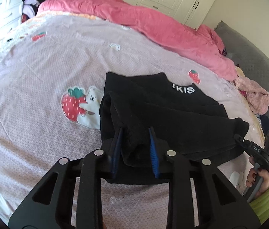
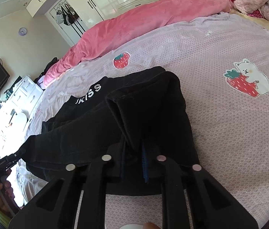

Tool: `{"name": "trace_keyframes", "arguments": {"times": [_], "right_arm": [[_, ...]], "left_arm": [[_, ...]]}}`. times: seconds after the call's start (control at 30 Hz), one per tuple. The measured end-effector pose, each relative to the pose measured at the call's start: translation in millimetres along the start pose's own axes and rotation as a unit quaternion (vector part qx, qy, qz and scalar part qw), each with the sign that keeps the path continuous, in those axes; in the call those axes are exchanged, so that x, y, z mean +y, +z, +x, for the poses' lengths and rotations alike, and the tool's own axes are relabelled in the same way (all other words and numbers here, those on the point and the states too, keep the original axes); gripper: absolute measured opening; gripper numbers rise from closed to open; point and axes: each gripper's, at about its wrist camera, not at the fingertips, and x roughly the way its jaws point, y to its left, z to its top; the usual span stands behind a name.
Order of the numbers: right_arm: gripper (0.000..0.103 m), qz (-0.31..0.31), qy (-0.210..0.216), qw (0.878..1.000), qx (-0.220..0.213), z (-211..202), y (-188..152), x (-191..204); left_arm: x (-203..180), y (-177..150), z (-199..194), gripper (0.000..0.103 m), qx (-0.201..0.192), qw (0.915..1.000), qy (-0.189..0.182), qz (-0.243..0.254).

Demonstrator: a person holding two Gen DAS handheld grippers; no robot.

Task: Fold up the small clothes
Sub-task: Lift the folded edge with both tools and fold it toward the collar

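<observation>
Garment (image 1: 153,106) lengthwise between hand-held grippers

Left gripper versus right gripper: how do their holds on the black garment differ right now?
The left gripper has a thick bunched fold between pads that stand apart; the right gripper is pinched nearly shut on a thinner gather. Between them the black garment hangs spread over the bedspread. Both hold a near edge of the same garment, pointing down toward the bed.

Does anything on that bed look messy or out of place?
Mostly tidy. The black garment is bunched unevenly between both grippers, its white lettering skewed. The pink duvet lies heaped along the far edge, and fluffy pink clothing is piled loosely beside the lilac strawberry bedspread.
</observation>
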Motion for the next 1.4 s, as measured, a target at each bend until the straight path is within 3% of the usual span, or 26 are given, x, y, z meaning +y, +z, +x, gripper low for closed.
{"name": "trace_keyframes", "arguments": {"times": [0.1, 0.27, 0.5, 0.9, 0.97, 1.0, 1.1, 1.27, 1.4], "right_arm": [[0.008, 0.007, 0.009, 1.000, -0.004, -2.5, 2.2, -1.5], [0.007, 0.034, 0.053, 0.998, -0.020, -9.8, 15.2, -5.8], [0.007, 0.076, 0.096, 0.991, -0.052, -4.9, 52.0, -9.2], [0.008, 0.104, 0.071, 0.991, -0.048, 33.2, 83.1, -11.0], [0.011, 0.110, 0.060, 0.991, -0.046, 43.9, 88.6, -15.8], [0.012, 0.111, 0.057, 0.991, -0.044, 47.3, 89.1, -17.8], [0.031, 0.115, 0.048, 0.991, -0.046, 53.3, 89.1, -25.5], [0.047, 0.132, 0.054, 0.988, -0.065, 43.3, 89.2, -35.0], [0.054, 0.109, 0.040, 0.990, -0.078, 30.2, 87.2, -31.3]], "left_arm": [[3.0, 1.7, 3.1, 0.007, 0.002, 0.9999, -0.004, -0.010], [13.7, 12.5, -1.1, 0.005, -0.014, 0.9968, -0.052, -0.059], [22.9, 37.2, -1.0, 0.005, -0.042, 0.9901, -0.078, -0.109], [61.6, 66.8, 48.3, 0.005, -0.047, 0.9736, -0.080, -0.208], [66.7, 66.5, 54.1, 0.009, -0.045, 0.9702, -0.088, -0.221], [68.1, 66.6, 54.3, 0.015, -0.047, 0.9701, -0.086, -0.222], [71.1, 68.7, 46.2, 0.018, -0.065, 0.9690, -0.098, -0.217], [76.6, 71.0, 20.6, 0.022, -0.111, 0.9649, -0.098, -0.217], [67.3, 68.1, 11.8, 0.027, -0.107, 0.9734, -0.081, -0.185]]}}
